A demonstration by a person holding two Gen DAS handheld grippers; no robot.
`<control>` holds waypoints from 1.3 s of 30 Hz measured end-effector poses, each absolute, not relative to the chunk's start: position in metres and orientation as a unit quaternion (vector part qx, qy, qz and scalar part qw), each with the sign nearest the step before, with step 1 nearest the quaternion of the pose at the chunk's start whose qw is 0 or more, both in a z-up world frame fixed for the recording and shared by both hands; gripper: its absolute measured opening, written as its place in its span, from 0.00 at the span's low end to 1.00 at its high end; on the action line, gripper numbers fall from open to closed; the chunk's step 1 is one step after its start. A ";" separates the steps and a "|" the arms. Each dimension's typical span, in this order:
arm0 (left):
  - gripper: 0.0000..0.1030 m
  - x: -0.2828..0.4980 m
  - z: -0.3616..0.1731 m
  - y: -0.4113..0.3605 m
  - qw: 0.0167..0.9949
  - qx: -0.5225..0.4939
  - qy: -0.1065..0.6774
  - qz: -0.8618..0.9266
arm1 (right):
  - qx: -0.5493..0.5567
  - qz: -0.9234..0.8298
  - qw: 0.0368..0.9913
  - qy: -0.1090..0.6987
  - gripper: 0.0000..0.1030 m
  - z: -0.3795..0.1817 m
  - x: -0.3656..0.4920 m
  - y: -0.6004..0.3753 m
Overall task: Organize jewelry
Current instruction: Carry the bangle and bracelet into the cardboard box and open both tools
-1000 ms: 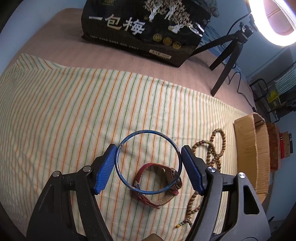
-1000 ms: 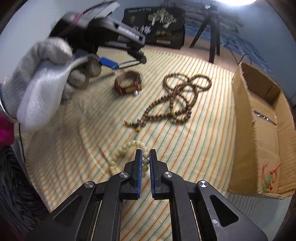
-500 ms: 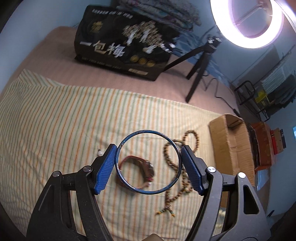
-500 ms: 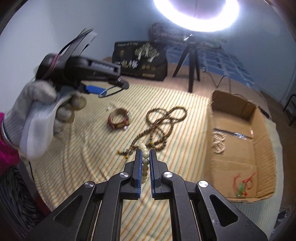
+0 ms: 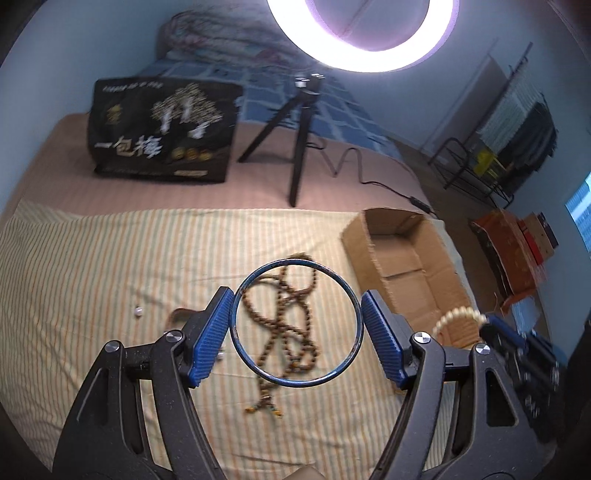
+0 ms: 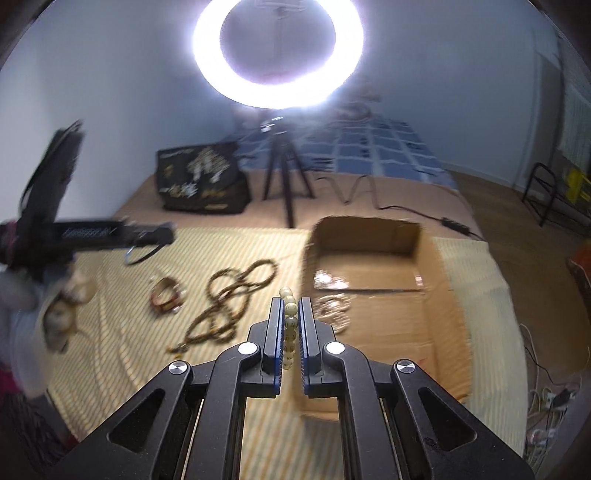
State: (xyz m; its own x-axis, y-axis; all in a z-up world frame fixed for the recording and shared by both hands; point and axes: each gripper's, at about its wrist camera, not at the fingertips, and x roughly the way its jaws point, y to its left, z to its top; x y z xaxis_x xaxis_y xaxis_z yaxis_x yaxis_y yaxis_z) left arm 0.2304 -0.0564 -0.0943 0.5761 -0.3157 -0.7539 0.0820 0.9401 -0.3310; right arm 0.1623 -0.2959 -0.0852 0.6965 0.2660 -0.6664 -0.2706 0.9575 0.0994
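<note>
A striped cloth [image 5: 110, 266] covers the near part of the bed, and an open cardboard box [image 5: 402, 258] sits on its right side. In the right wrist view the box [image 6: 369, 266] holds a pale coiled piece of jewelry [image 6: 332, 306] near its left wall; what kind it is cannot be told through the blur. Behind the cloth stand a black printed bag [image 5: 162, 129] and a small black tripod [image 5: 295, 133] under a glowing ring light [image 5: 362, 33].

On the cloth lies a long brown bead necklace [image 6: 229, 302] in loose loops, and just left of it a reddish-brown bracelet [image 6: 166, 295], apart from it.

The left gripper [image 5: 297, 325] stands wide, its blue pads [image 5: 210, 332] pressing on opposite sides of a thin blue bangle [image 5: 295, 323], which is held off the cloth above the necklace. The right gripper [image 6: 291, 321] is nearly closed, clamped on a strand of cream beads [image 6: 290, 314] that sits upright between its pads and pokes out past the tips. From the left wrist view the same cream bead bracelet [image 5: 456, 317] arcs above the box's near end.
</note>
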 end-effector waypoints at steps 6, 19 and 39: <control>0.71 0.237 -0.086 -0.089 0.883 -0.116 0.436 -0.131 | 0.023 0.113 0.928 0.356 0.06 -0.084 0.179 -0.325; 0.71 0.273 -0.097 -0.156 0.878 -0.113 0.437 -0.160 | 0.042 0.078 0.926 0.366 0.06 -0.098 0.199 -0.359; 0.71 0.294 -0.118 -0.203 0.862 -0.119 0.457 -0.186 | 0.056 0.056 0.913 0.399 0.06 -0.119 0.206 -0.380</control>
State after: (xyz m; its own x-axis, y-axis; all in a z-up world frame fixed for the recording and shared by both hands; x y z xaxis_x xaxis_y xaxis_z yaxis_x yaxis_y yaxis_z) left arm 0.2937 -0.2032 -0.1184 0.5136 -0.4289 -0.7432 0.2111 0.9027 -0.3750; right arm 0.2065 -0.3802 -0.1190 0.6746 0.1473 -0.7234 -0.0580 0.9874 0.1470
